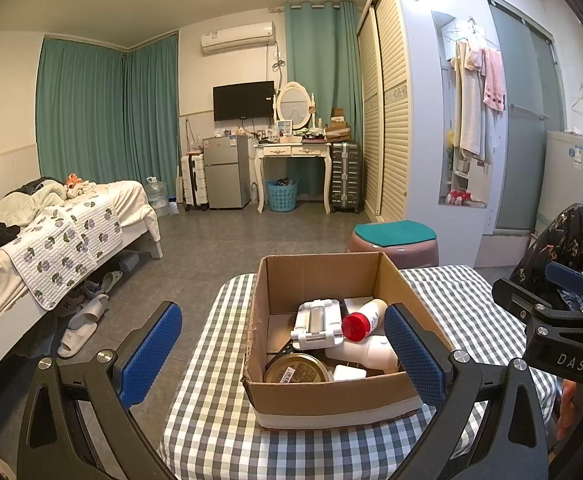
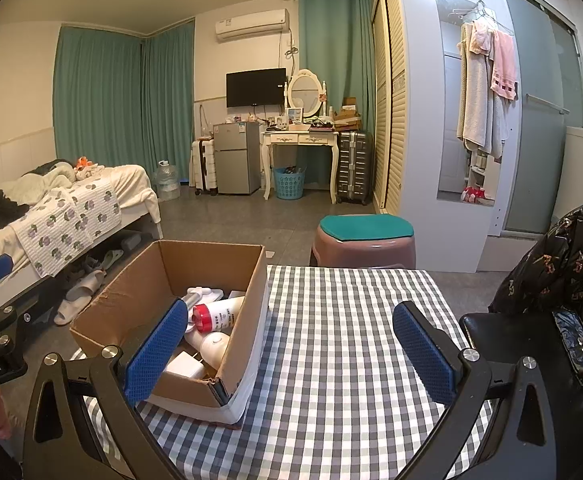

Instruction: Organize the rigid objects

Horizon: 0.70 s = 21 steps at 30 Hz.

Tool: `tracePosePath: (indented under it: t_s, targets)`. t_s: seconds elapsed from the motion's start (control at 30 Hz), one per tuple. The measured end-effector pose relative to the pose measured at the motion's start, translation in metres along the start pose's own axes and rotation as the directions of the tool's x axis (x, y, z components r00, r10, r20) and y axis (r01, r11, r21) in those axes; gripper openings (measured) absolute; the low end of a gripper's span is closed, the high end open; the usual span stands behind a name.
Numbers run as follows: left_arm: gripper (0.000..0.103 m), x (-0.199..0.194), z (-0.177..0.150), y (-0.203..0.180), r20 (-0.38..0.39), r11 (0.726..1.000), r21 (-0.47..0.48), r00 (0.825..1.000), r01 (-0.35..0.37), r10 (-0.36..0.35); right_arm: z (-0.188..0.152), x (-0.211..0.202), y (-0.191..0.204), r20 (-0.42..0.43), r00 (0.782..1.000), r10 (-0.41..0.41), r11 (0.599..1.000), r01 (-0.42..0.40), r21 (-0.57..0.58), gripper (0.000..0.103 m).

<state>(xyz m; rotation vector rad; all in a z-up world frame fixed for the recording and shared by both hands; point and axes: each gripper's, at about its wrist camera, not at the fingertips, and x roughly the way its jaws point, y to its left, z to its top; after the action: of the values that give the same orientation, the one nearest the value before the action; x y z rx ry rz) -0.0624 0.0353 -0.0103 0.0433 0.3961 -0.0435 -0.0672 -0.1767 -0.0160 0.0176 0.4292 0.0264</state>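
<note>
An open cardboard box [image 1: 315, 276] stands on the checked tablecloth [image 1: 211, 412]. In it lie a white bottle with a red cap [image 1: 361, 320], a white phone stand [image 1: 316, 322], a round gold tin [image 1: 296, 369], another white bottle [image 1: 365, 354] and a small white block [image 1: 349, 372]. My left gripper [image 1: 281, 358] is open and empty, held just before the box. My right gripper [image 2: 289, 354] is open and empty over the bare cloth [image 2: 347, 332], to the right of the box [image 2: 131, 292]. The red-capped bottle [image 2: 215, 316] shows there too.
A pink stool with a green cushion [image 2: 365, 240] stands beyond the table. A black patterned jacket on a chair [image 2: 563, 280] is at the right. A bed [image 1: 51, 232] with slippers [image 1: 83, 324] under it lies to the left. The right gripper's body [image 1: 559, 320] shows at right.
</note>
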Motion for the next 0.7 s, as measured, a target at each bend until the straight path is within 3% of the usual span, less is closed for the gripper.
tracePosePath:
  t_s: [0.7]
  targets:
    - [0.103, -0.0009, -0.0015, 0.0008, -0.002, 1.000, 0.002, 1.000, 0.003, -0.003, -0.0037, 0.0027, 0.0010, -0.006, 1.000, 0.004, 1.000, -0.004, -0.001, 0.103]
